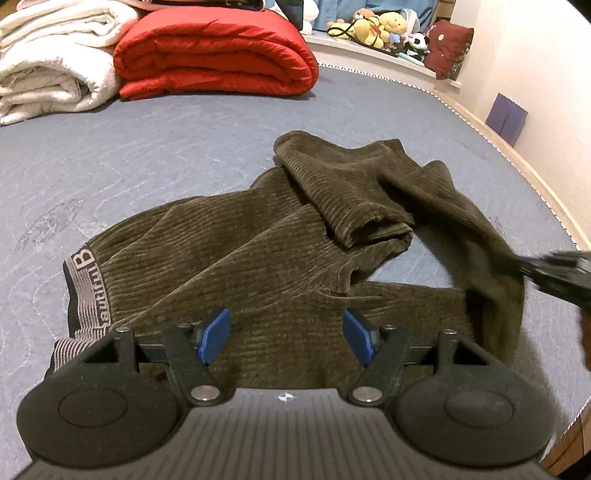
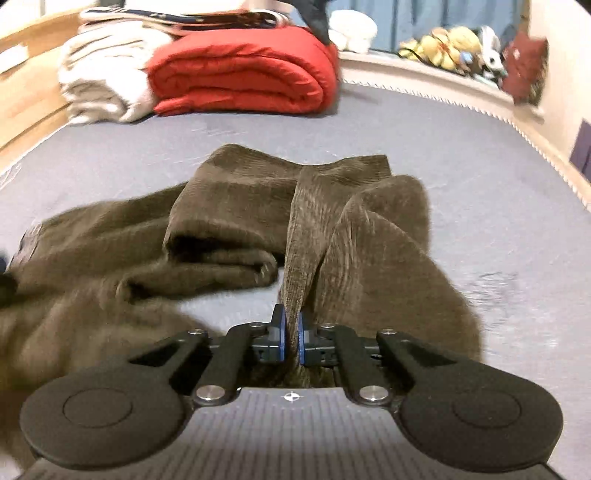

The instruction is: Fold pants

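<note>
A: Olive-brown corduroy, that is what we have on the bed: the pants [image 1: 236,251] lie crumpled on the grey-blue mattress [image 1: 129,162], waistband [image 1: 85,291] with its lettered elastic off to our left.

B: And we see one leg [image 1: 354,199] doubled back over the rest, its open cuff facing us in the left wrist view.

A: Our left gripper [image 1: 286,338] hangs over the seat of the pants, blue pads [image 1: 214,336] set wide apart, nothing between them; whether they touch the cloth we cannot tell.

B: On the other side, our right gripper [image 2: 291,341] is clamped tight on a fold of the other leg [image 2: 306,229]. The pads [image 2: 281,334] are pressed together with the corduroy pinched between.

A: We see that cloth rising in a taut strip from the pads, lifted off the mattress.

B: From the left wrist view our right gripper [image 1: 557,273] shows at the right edge, blurred, with the fabric draping off it.

A: Far end of the bed: a folded red quilt [image 1: 218,51] beside a stack of white blankets [image 1: 51,62].

B: And we spot soft toys [image 1: 376,26] on the ledge behind, next to a dark red cushion [image 1: 448,48].
</note>
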The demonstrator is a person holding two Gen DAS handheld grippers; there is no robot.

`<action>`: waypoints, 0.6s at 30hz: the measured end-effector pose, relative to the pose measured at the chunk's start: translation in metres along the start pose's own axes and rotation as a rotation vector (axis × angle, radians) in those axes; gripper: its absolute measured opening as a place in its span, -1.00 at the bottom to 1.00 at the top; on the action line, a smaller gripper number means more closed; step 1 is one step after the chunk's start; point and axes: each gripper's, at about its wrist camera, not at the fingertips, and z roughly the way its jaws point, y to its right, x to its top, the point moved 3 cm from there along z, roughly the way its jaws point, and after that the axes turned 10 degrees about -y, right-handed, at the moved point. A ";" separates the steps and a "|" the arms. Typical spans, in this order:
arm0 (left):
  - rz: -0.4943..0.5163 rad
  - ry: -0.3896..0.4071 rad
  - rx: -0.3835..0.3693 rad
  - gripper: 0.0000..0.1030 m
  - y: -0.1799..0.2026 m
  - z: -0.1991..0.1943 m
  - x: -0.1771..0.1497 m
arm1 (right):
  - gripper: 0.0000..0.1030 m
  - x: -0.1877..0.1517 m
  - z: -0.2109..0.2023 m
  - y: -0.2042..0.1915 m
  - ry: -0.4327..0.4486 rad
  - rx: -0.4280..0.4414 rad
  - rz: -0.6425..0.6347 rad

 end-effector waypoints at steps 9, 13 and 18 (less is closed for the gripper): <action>0.006 -0.003 -0.041 0.42 -0.003 -0.007 -0.001 | -0.90 -0.118 -0.083 0.075 -0.158 0.037 -0.053; 0.015 0.008 -0.066 0.46 0.007 -0.012 0.002 | -0.90 -0.159 -0.091 0.088 -0.244 -0.013 -0.088; 0.045 0.000 -0.063 0.50 0.024 -0.005 0.003 | -0.49 -0.132 -0.121 0.092 0.004 0.008 -0.007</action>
